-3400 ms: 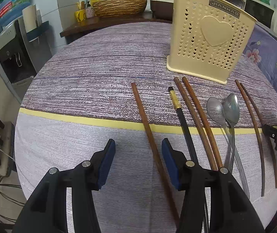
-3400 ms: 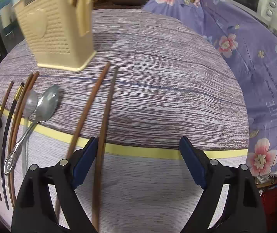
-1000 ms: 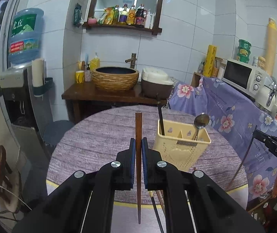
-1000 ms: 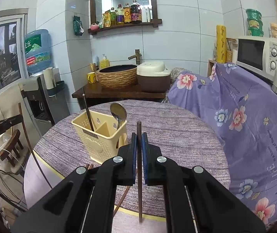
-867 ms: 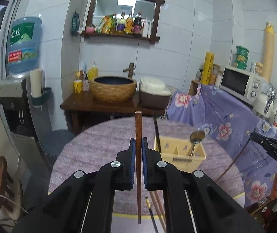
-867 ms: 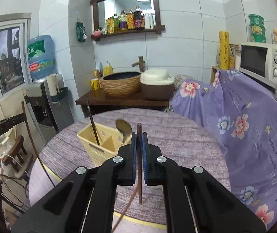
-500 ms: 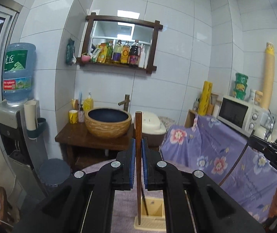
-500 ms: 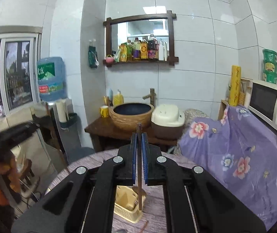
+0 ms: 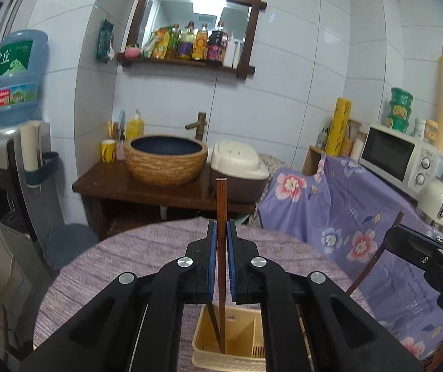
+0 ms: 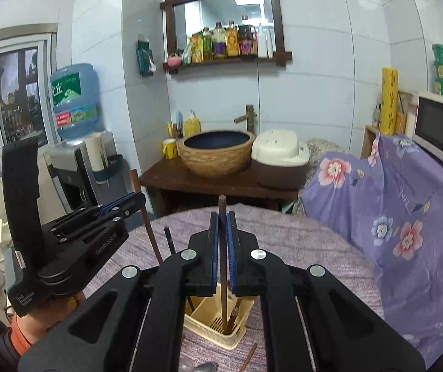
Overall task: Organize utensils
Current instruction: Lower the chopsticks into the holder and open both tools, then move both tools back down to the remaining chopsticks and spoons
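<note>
Jaws both clamped: L gripper (image 9: 221, 232) & R gripper (image 10: 222, 226) each on upright chopstick (image 9: 221, 204) over holder (image 9: 240, 344).

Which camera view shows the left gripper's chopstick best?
The left wrist view: the left gripper clamps the brown chopstick upright at the picture's centre, its tip reaching into the yellow utensil holder. The right wrist view shows that chopstick only from the side, near the edge, partly hidden by the right gripper.

Picked both chopsticks up off the counter since the start. Left chopstick (image 9: 221, 217) now stood upright over the yellow holder (image 9: 240, 341) at bottom centre, right chopstick (image 10: 222, 248) likewise, tips dipping into its compartments (image 10: 218, 319).
</note>
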A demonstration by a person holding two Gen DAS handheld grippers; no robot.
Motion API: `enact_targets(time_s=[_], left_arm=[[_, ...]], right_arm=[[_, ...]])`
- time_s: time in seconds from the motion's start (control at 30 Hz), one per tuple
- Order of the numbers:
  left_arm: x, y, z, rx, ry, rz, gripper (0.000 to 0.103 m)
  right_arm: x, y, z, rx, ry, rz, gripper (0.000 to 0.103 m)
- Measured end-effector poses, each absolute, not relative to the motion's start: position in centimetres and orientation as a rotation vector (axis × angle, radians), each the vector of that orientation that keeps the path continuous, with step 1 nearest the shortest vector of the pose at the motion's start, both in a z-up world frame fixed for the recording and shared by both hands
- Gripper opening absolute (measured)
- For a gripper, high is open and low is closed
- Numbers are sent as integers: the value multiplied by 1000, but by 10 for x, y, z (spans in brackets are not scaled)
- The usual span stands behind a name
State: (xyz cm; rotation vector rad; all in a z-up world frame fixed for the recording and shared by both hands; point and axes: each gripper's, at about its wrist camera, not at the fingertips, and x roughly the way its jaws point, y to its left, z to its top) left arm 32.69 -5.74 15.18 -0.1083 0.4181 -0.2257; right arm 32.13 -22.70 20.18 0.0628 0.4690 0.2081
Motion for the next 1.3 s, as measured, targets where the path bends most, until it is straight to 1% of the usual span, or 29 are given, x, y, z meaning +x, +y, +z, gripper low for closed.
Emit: enact_targets(time_s=[0.13, 0.33, 0.63, 0.67, 0.7, 0.73, 0.77, 0.8, 0.83, 0.87, 0.9, 0.97, 1.0, 1.03, 1.07, 1.1, 1.23, 1.3], left_arm=[[327, -59, 127, -90, 460, -233, 8], [331, -61, 101, -82, 530, -232, 8], [326, -57, 104, -102, 542, -251, 9], [324, -56, 105, -104, 540, -256, 11], [320, -54, 108, -102, 535, -256, 20], [316, -54, 109, -101, 529, -256, 28], [312, -51, 110, -104, 520, -256, 42], [307, -49, 111, -109, 511, -256, 49], [300, -46, 111, -114, 501, -260, 52], [294, -44, 110, -116, 501, -269, 59], [286, -41, 107, -115, 509, -282, 70], [270, -37, 99, -100, 517, -292, 80], [262, -35, 94, -88, 517, -294, 83], [253, -31, 87, -77, 519, -288, 85], [246, -27, 80, -75, 524, -278, 90], [241, -23, 74, -80, 533, -271, 94], [223, -1, 41, -135, 587, -223, 96], [213, 4, 26, -123, 595, -178, 97]], right_arm=[[325, -228, 175, 88, 515, 222, 6], [331, -232, 155, 118, 540, 207, 6], [331, -234, 153, 130, 534, 194, 7], [331, -233, 153, 131, 537, 196, 10], [330, -233, 152, 133, 533, 198, 14], [328, -234, 152, 134, 528, 198, 32], [325, -234, 152, 135, 521, 193, 60], [319, -235, 152, 131, 495, 180, 70], [312, -234, 153, 118, 476, 170, 73], [306, -232, 152, 100, 465, 160, 73], [298, -230, 152, 78, 452, 152, 73], [278, -226, 147, 44, 434, 152, 73], [271, -224, 144, 25, 430, 150, 75], [263, -221, 139, 2, 428, 142, 82], [253, -218, 130, -30, 427, 125, 86], [247, -216, 124, -51, 430, 113, 87], [223, -209, 81, -114, 480, 71, 92], [218, -210, 53, -123, 536, 65, 93]])
